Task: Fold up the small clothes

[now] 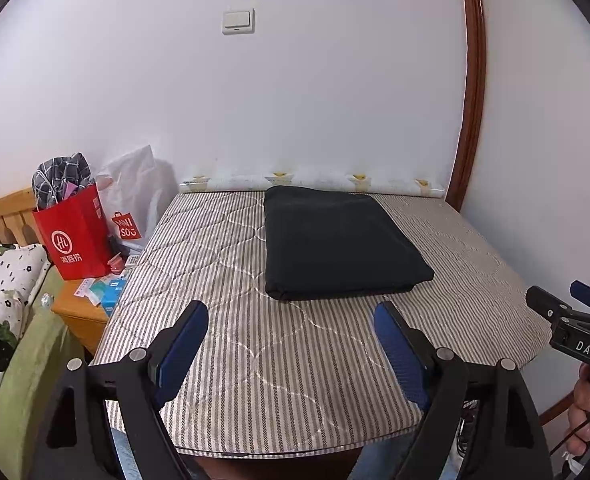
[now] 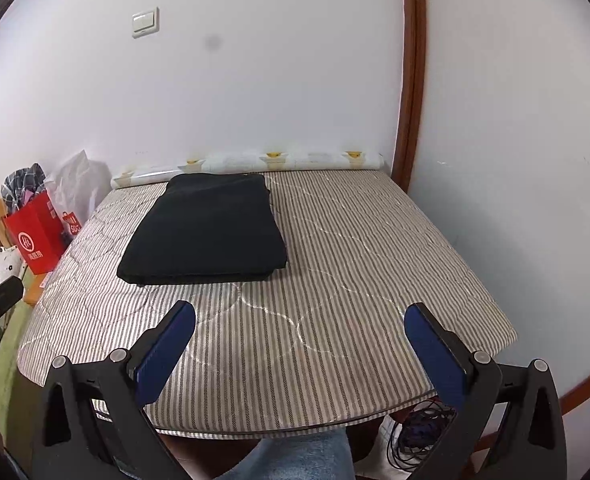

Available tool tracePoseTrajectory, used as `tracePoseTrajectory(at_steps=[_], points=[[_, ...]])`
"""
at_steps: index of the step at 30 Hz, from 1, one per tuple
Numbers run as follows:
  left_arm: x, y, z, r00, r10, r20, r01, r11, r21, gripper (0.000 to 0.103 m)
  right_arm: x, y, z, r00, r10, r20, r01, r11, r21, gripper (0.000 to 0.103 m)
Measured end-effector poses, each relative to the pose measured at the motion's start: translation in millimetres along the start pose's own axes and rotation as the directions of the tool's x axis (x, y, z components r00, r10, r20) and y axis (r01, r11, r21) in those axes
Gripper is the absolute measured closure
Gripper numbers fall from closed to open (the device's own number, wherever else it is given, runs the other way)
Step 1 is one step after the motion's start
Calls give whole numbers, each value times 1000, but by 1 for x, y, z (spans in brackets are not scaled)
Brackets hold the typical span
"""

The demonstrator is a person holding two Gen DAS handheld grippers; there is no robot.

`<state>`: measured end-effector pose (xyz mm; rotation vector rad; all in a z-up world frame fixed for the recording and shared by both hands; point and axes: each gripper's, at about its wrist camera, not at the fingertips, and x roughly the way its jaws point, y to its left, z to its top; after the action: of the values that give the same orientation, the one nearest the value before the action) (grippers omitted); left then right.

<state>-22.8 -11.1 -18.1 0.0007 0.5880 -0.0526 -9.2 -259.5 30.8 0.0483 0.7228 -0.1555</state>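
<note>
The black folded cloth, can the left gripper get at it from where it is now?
Probably yes: the left gripper is open, and only bare striped table cover lies between it and the black folded cloth.

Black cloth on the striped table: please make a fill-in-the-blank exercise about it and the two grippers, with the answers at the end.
1. The black cloth lies on the striped table already ____.
2. Both the left gripper and the right gripper hold ____.
3. The jaws of both grippers stand ____.
4. Left of the table stands a ____ paper bag.

Answers: folded; nothing; open; red
</note>
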Motion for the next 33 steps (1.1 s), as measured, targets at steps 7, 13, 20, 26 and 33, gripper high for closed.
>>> tracePoseTrajectory(at_steps=[7, 13, 20, 26, 33], points=[[3, 2, -1, 1000, 7, -9, -7, 1000, -7, 19, 2, 0, 0, 1000, -3, -5, 3, 1000, -3, 0], [3, 4, -1, 1000, 6, -12, -6, 1000, -10, 19, 3, 2, -1, 1000, -11, -7, 11, 1000, -5, 0], [3, 4, -1, 1000, 9, -12, -9, 1000, -11, 19, 2, 3, -1, 1000, -14, -4, 14, 1000, -7, 0], [3, 4, -1, 1000, 9, -13, -9, 1000, -10, 19, 1, 2, -1, 1000, -19, -5, 19, 1000, -5, 0], [2, 6, -1, 1000, 9, -12, -9, 1000, -13, 19, -2, 2, -2, 1000, -20, -2, 20, 1000, -7, 0]])
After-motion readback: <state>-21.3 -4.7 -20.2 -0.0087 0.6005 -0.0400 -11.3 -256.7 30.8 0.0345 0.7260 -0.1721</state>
